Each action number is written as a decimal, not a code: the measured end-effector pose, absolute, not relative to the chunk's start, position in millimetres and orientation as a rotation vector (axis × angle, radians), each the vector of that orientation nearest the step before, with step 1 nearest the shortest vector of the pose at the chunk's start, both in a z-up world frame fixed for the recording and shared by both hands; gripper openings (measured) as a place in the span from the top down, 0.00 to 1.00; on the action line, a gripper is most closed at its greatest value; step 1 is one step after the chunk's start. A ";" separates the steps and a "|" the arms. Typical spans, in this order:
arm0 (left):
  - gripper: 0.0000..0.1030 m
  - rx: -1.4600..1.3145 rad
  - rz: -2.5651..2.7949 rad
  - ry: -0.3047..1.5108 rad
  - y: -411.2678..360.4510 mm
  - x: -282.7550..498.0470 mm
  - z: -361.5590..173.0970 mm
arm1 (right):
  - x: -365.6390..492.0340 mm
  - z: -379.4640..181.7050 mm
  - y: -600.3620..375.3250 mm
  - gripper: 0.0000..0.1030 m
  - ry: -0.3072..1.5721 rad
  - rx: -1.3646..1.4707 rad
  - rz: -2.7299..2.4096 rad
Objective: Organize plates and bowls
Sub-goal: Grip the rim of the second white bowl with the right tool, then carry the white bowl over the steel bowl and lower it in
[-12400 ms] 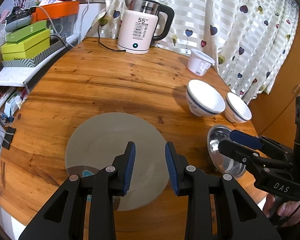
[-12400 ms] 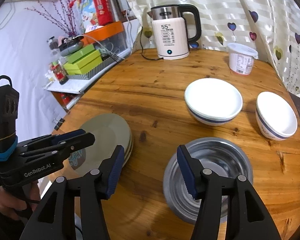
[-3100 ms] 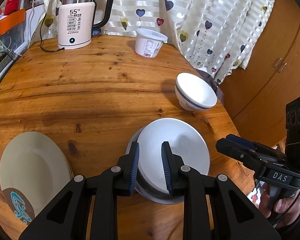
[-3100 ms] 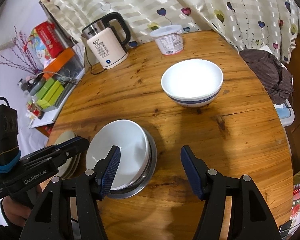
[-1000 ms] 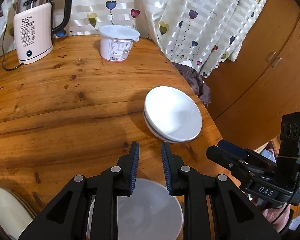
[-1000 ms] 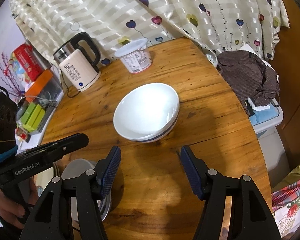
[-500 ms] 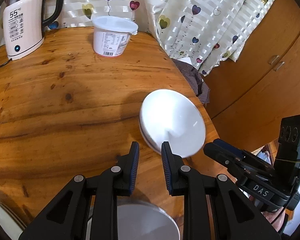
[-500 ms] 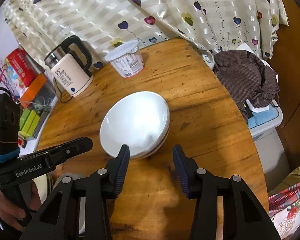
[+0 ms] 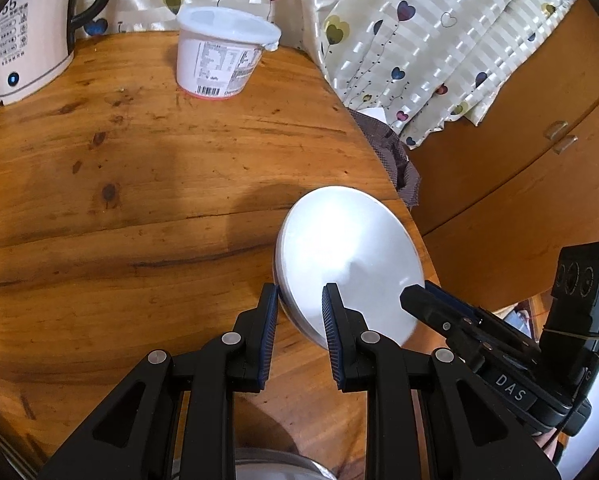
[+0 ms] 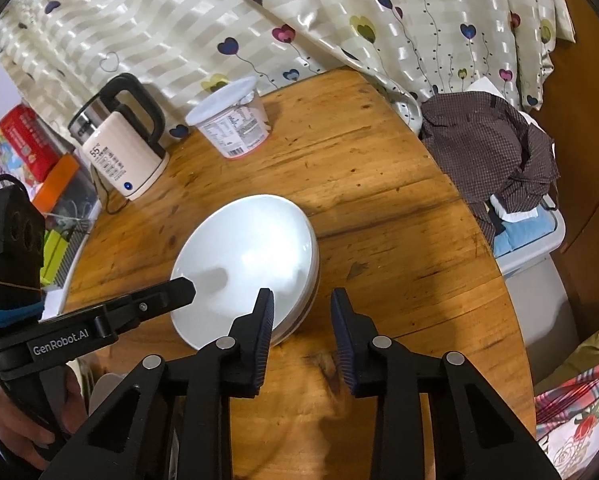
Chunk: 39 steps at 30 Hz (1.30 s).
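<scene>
Left wrist view: the white bowl (image 9: pixel 349 256) is seen tilted near the table (image 9: pixel 159 184) edge, its near rim straddled by the left gripper (image 9: pixel 299 320). The jaws stand close to the rim; whether they pinch it cannot be told. The right gripper (image 9: pixel 413 298) is seen at the bowl's right rim.

Right wrist view: the bowl (image 10: pixel 247 260) is seen tilted, its rim set between the jaws of the right gripper (image 10: pixel 301 322), which are parted, with only the left pad at the rim. The left gripper (image 10: pixel 181 284) reaches the opposite rim. A kettle (image 10: pixel 119 148) and tub (image 10: pixel 233 122) stand well behind.
</scene>
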<state>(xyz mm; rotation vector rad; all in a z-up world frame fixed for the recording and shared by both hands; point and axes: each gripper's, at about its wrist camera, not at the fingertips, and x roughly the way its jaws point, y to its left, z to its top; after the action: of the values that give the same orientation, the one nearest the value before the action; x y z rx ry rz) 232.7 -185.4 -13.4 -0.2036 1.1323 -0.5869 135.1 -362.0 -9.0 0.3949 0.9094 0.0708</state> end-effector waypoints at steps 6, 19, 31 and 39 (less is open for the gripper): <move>0.77 -0.192 -0.589 1.128 -187.3 233.5 -15.1 | 140.1 -11.2 -361.1 0.80 0.908 0.402 0.086; 0.77 -0.162 -0.591 1.108 -190.8 229.8 -11.5 | 140.5 -10.6 -360.1 0.80 0.905 0.395 0.083; 0.77 -0.167 -0.592 1.074 -182.1 219.8 1.0 | 129.1 2.8 -351.7 0.80 0.885 0.391 0.094; 0.77 -0.170 -0.580 1.048 -169.6 204.9 13.9 | 117.8 16.3 -339.5 0.80 0.869 0.382 0.117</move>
<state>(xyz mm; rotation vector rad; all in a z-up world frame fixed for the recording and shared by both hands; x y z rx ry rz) 204.9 -169.6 13.9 -0.1704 1.0481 -0.5796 117.8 -339.5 16.3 0.3824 0.8690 0.1167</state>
